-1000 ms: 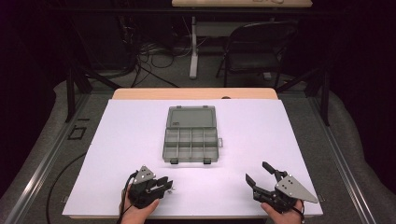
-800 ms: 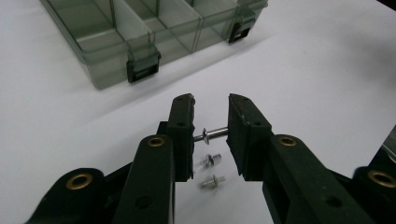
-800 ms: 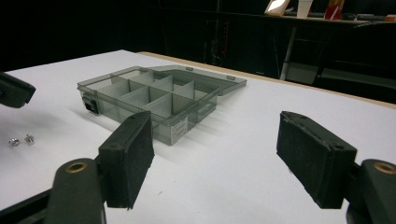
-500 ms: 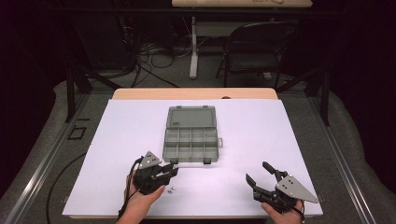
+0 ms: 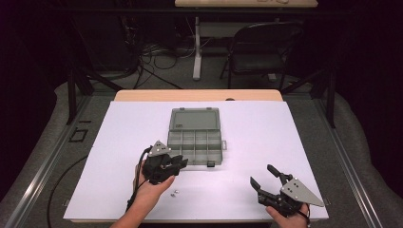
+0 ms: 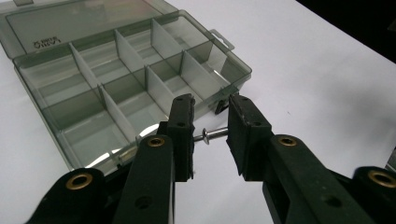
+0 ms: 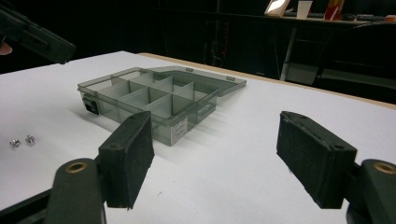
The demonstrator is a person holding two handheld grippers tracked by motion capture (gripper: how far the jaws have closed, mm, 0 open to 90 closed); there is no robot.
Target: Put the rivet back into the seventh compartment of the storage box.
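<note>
A small silver screw (image 6: 211, 136) is pinched end to end in the left gripper (image 6: 210, 133), just short of the compartment box (image 5: 196, 142); its tip hides against one pad; the right gripper (image 7: 219, 154) gapes wide and empty near the table (image 5: 304, 142) edge; two loose nuts (image 5: 174, 193) lie on bare white space; eight compartments.

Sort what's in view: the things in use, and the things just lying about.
In use: small metal screw clamped in left gripper; open compartment box; two small metal nuts on the table.
Lying about: folding chair; floor cables.
</note>
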